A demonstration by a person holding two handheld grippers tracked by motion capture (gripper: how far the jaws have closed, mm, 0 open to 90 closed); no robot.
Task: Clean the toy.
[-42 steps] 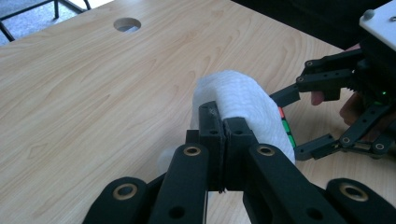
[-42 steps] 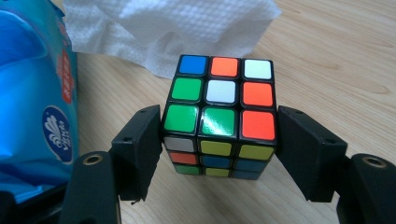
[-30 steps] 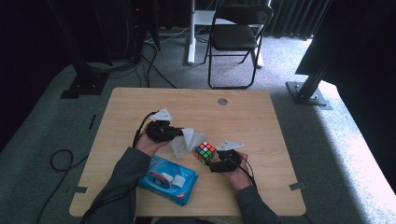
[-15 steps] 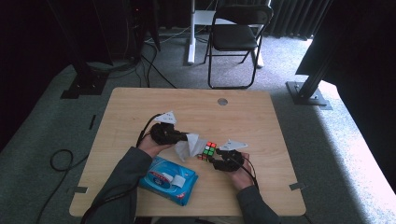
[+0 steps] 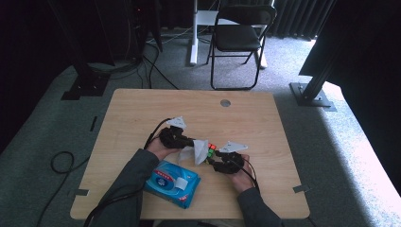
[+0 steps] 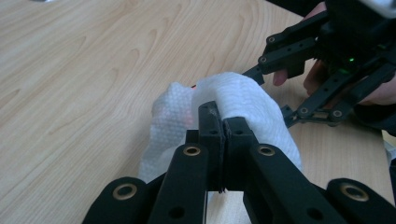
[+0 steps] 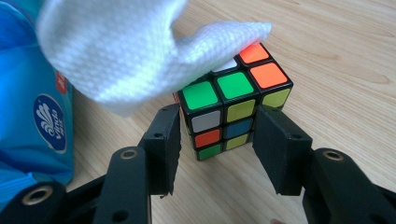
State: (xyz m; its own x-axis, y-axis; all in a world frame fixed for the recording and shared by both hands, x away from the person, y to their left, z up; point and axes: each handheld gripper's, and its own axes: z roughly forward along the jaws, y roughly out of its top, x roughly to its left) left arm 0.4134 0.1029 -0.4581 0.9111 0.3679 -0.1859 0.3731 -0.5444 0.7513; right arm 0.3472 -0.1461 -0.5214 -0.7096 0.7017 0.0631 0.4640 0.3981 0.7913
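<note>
Holding a white wet wipe [image 6: 243, 100], the left gripper [image 6: 223, 122] has its fingers [image 6: 210, 122] pressed together on a fold of it; in the left gripper view the sheet bunches up ahead of the tips and drapes down both sides.

From the high view, left gripper [image 5: 189, 142] sits mid-table, wipe [image 5: 197, 152] hanging off its tip toward the Rubik's cube [image 5: 210, 148], which stands on the table [image 5: 142, 109] between the two grippers.

Right gripper view: cube [image 7: 233, 109] upright on the wood, a vertical edge facing the camera. Top face shows green and orange tiles; the wipe [image 7: 140, 51] lies over the far left part of that top face, touching it. Right gripper [image 7: 217, 142] brackets the cube's lower half, one finger [image 7: 163, 140] just beside each side face. Fingers have just been closing around the cube. A narrow gap seems to remain on both sides, so contact isn't confirmed; reading it as not yet clamped.

Blue wipes pack [image 5: 171, 183] lies flat near the table's front edge, by the left forearm, just beside the cube's left in the right gripper view [image 7: 32, 116].

Right gripper [image 5: 222, 161] in the high view sits just near-side of the cube, hand behind it.
</note>
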